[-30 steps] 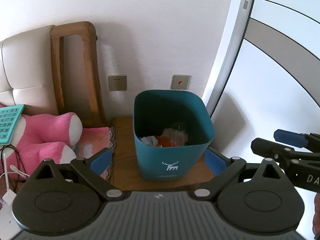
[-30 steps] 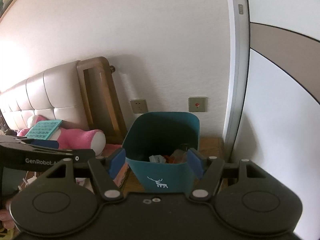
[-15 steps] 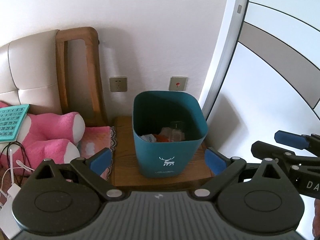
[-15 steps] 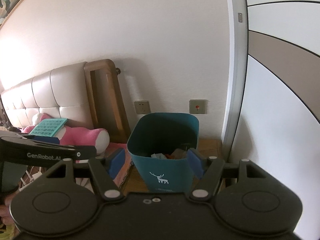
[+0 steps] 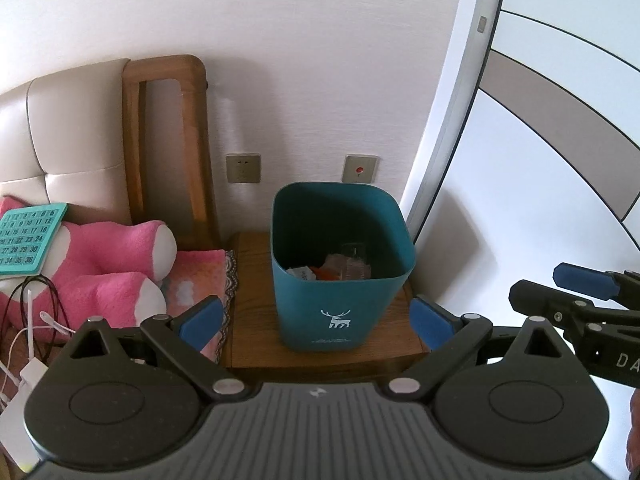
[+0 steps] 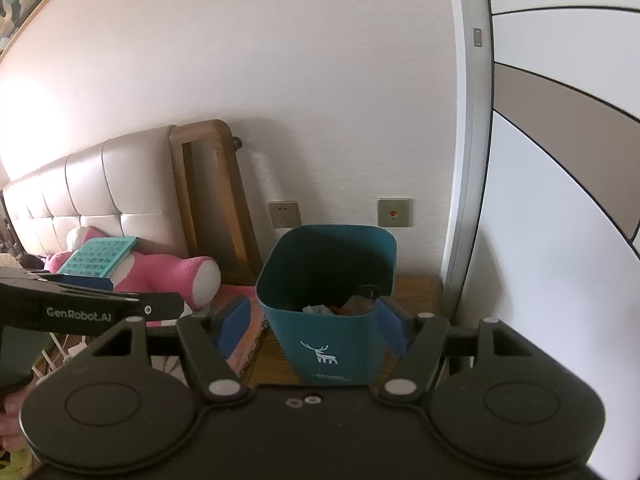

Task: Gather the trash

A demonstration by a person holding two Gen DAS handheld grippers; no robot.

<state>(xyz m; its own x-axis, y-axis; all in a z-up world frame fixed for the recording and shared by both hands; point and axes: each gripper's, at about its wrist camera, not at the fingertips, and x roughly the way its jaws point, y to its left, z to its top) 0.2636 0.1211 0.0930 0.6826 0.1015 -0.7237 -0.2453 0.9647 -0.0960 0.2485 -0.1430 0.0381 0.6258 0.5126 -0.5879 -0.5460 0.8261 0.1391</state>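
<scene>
Now both hand-held grippers, left [image 5: 316,320] and right [image 6: 312,322], gape empty before the bin [image 5: 340,280]

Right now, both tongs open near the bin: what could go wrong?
1. The teal bin stands near the nightstand's front edge; a bump might tip it off, spilling the trash.
2. The left tongs and right tongs are close together and could collide.
</scene>
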